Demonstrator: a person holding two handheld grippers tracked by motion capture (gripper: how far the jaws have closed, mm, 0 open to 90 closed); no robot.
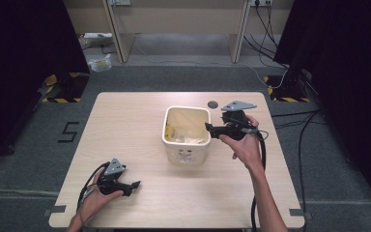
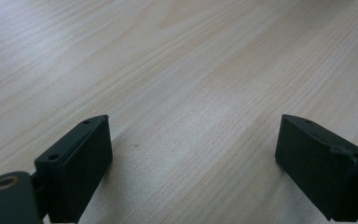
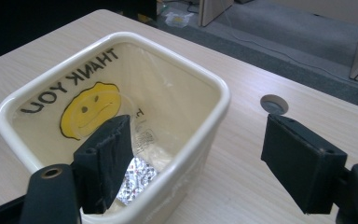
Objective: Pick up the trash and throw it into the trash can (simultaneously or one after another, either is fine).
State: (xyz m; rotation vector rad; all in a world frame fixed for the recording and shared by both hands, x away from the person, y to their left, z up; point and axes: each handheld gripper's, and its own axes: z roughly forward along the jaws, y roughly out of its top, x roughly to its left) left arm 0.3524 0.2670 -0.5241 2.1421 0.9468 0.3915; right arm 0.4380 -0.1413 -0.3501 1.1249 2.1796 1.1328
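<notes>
A cream square bin (image 1: 186, 153) stands at the table's middle. A clear bag printed with THANK YOU and a yellow smiley (image 3: 89, 114) lines it, and a silver foil blister pack (image 3: 137, 179) lies at its bottom. My right gripper (image 1: 208, 127) hovers at the bin's right rim (image 3: 223, 100). It is open wide (image 3: 198, 126), one jaw over the inside and the other outside, holding nothing. My left gripper (image 1: 135, 185) rests low near the front left of the table, open (image 2: 193, 121) over bare wood.
A round grey cable hole (image 1: 213, 104) sits in the tabletop behind the bin. Beyond the table are desk legs, floor cables (image 1: 270, 29), a plastic bag (image 1: 100, 63) on the carpet and dark curtains at both sides.
</notes>
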